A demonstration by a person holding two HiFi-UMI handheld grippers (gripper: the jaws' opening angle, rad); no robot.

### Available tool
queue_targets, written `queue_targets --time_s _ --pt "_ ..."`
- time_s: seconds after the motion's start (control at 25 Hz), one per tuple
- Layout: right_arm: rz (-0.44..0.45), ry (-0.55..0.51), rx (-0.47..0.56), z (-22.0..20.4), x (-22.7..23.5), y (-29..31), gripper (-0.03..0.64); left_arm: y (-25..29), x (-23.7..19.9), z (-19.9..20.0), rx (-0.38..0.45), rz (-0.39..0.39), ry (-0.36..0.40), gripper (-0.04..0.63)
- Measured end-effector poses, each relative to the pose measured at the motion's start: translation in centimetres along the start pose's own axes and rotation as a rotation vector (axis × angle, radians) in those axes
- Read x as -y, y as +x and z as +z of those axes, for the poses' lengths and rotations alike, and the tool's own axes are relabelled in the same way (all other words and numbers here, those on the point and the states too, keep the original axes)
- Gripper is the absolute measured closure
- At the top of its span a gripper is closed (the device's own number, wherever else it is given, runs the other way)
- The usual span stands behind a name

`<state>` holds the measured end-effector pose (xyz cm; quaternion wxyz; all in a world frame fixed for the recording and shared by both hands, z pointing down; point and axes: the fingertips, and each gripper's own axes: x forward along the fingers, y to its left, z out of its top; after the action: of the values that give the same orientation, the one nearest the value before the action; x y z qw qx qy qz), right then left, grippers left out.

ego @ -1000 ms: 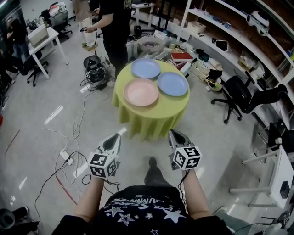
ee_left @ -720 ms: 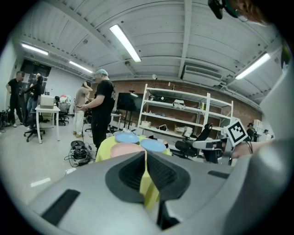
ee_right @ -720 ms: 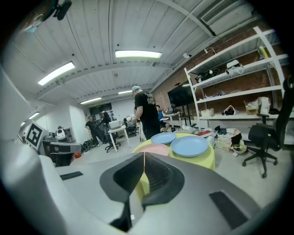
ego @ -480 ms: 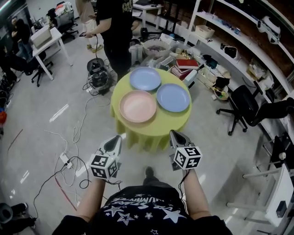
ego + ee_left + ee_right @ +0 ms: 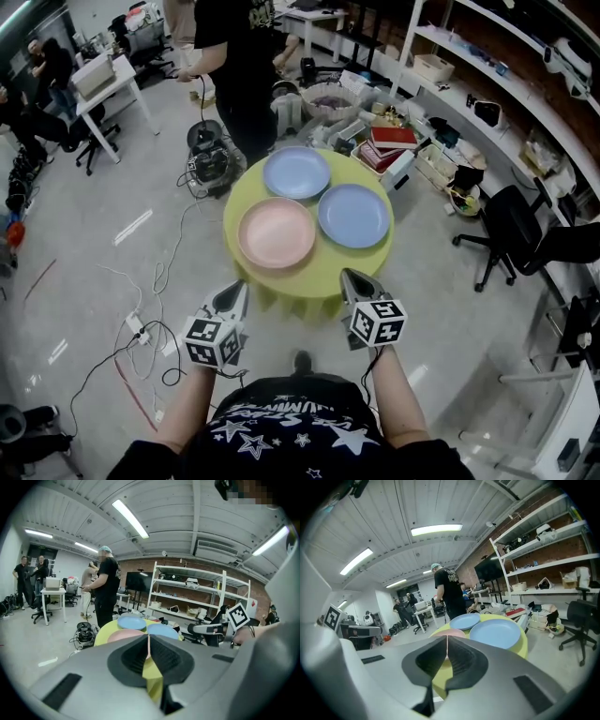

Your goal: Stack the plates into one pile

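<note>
While the left gripper (image 5: 236, 286) and right gripper (image 5: 349, 275) hang short of the table (image 5: 314, 274), jaws pressed together on nothing, three plates lie singly there (one pink plate (image 5: 277, 232), two blue: near blue plate (image 5: 353, 215), far blue plate (image 5: 296, 172)).

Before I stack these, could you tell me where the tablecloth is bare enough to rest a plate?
The widest bare cloth is the near rim, in front of the pink plate and the right blue plate. The middle is crowded: those two and the far blue plate nearly touch.
</note>
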<state>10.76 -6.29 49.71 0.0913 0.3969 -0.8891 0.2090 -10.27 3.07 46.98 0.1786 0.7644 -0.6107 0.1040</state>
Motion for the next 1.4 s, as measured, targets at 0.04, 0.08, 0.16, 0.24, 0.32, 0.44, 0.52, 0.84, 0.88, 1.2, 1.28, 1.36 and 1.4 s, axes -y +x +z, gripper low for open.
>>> queue_targets --time_s 0.04,0.08,0.16,0.24,0.32,0.44,0.52,0.84,0.88,1.2,1.28,1.36,1.4 --pt "0.004 0.003 -0.002 0.1 0.6 0.2 0.601 0.5 0.2 0.1 -0.003 0.004 -0.002 0.569" --pt "0.006 0.008 -0.005 0.1 1.1 0.4 0.601 1.1 0.4 0.1 -0.008 0.008 -0.004 0.569" --pt "0.008 0.018 -0.01 0.0 2.0 0.8 0.601 2.0 0.5 0.0 -0.018 0.016 0.001 0.569" --pt "0.014 0.022 -0.018 -0.3 2.6 1.1 0.601 2.7 0.4 0.2 -0.015 0.024 0.008 0.569" --pt "0.016 0.017 -0.031 -0.4 3.1 1.4 0.601 3.0 0.8 1.0 0.008 0.018 0.008 0.569" --pt "0.003 0.023 -0.056 -0.9 3.8 2.0 0.601 3.1 1.5 1.6 0.031 -0.009 -0.002 0.569" --pt "0.005 0.038 -0.072 -1.4 3.7 2.5 0.601 3.0 1.1 1.2 0.023 -0.004 0.0 0.569" --pt "0.013 0.058 -0.116 -2.5 2.5 3.7 0.601 4.3 -0.9 -0.2 -0.025 -0.029 -0.037 0.569" --pt "0.001 0.063 -0.119 -2.6 2.6 4.0 0.601 4.7 -1.2 -0.2 -0.03 -0.038 -0.032 0.569" --pt "-0.103 0.173 -0.16 -3.7 3.2 7.1 0.6 7.5 -5.5 -0.6 -0.079 -0.095 -0.041 0.569" --pt "-0.117 0.195 -0.183 -4.1 3.0 8.1 0.6 8.3 -6.7 -0.7 -0.098 -0.108 -0.038 0.569" --pt "-0.127 0.214 -0.2 -4.6 2.9 9.1 0.6 9.4 -7.9 -0.8 -0.115 -0.122 -0.033 0.569" --pt "-0.136 0.223 -0.206 -4.8 2.9 9.6 0.6 9.9 -8.3 -0.9 -0.124 -0.132 -0.029 0.569"
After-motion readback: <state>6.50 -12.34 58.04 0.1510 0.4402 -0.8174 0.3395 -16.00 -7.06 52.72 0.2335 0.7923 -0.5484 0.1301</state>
